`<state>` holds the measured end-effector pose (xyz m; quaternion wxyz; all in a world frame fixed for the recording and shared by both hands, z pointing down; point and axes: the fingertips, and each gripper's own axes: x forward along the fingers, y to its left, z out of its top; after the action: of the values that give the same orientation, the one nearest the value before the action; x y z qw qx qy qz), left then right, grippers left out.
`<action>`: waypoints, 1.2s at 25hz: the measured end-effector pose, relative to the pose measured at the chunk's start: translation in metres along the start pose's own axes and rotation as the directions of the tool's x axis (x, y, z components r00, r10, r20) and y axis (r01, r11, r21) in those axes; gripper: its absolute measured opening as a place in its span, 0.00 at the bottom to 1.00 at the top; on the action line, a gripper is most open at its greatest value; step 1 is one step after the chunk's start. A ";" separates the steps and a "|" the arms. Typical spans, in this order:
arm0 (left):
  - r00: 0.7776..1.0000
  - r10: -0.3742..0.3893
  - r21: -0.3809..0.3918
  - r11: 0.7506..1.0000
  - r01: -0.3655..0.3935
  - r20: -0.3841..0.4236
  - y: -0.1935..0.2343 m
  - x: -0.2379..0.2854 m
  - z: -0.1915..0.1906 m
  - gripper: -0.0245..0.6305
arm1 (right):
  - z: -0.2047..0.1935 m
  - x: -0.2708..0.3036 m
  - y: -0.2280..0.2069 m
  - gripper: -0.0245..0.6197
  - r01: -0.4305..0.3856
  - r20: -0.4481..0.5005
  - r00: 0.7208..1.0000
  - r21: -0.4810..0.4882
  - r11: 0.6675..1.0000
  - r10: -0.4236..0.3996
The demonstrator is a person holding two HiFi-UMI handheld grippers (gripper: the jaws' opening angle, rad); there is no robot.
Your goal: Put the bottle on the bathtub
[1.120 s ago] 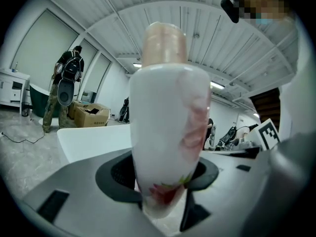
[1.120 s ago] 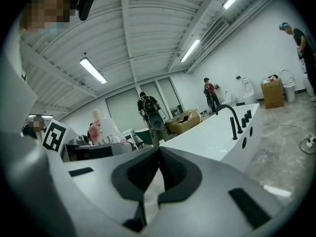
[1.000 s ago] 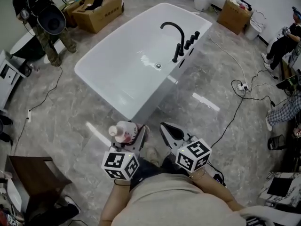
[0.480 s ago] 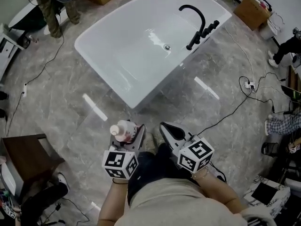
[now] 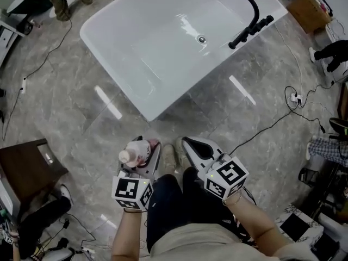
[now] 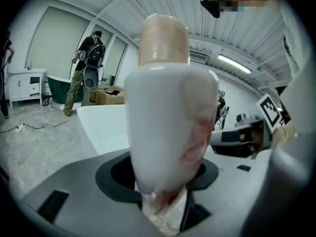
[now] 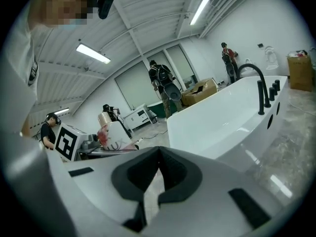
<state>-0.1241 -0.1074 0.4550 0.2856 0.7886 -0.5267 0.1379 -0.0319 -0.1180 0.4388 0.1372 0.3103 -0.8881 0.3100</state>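
Two hand-held grippers and one bottle were shown above a grey marbled floor (image 5: pixel 65 107), with the task's goal ahead.

- **Bathtub.** The white freestanding bathtub (image 5: pixel 163 53) lay well apart from both grippers, with bare floor between. Its black curved faucet (image 5: pixel 253 5) stood on the far right rim.
- **Cable.** A thin black cable (image 5: pixel 261 129) ran across the floor to the right of the tub.
- **Right hand-held gripper** (image 5: pixel 191 145). Its jaws were pressed together with nothing between them, as its own view (image 7: pixel 157 167) confirmed.
- **Left hand-held gripper** (image 5: pixel 140 154). Its jaws pinched the bottle low on the body, near the base (image 6: pixel 163 191).
- **Bottle.** The white plastic bottle with a pale pink cap and red print (image 5: pixel 135 152) stood cap-up in the left jaws, just beside the right gripper. It had not yet been placed.

**Likely hazards.**
- The low grip left most of the bottle (image 6: pixel 165 127) above the jaws, so a quick swing toward the tub could tip it or work it loose.
- The tub rim looked narrow, smooth and glossy. A bottle set off-centre or released at a tilt could slide into the basin or drop to the floor.
- The cable could catch a foot on the approach.
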 end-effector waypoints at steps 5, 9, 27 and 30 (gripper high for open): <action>0.999 0.004 -0.047 0.999 -0.006 -0.049 0.007 0.020 -0.034 0.39 | -0.028 0.016 -0.026 0.04 0.009 -0.058 0.998 0.041 0.999 -0.007; 0.997 0.004 -0.057 0.998 -0.008 -0.072 0.009 0.039 -0.053 0.39 | -0.054 0.021 -0.046 0.04 0.025 -0.092 0.996 0.089 0.996 -0.017; 1.000 0.021 0.028 0.999 -0.021 -0.009 0.040 0.137 -0.040 0.39 | -0.087 0.058 -0.116 0.04 0.057 -0.072 0.996 0.122 0.991 -0.049; 0.999 0.029 0.053 0.998 -0.030 0.018 0.046 0.153 -0.026 0.39 | -0.085 0.072 -0.127 0.03 0.054 -0.052 0.997 0.119 0.991 -0.048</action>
<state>-0.1016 -0.2195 0.5691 0.2579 0.7893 -0.5369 0.1492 -0.0023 -0.1761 0.5945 0.1480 0.3331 -0.8558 0.3670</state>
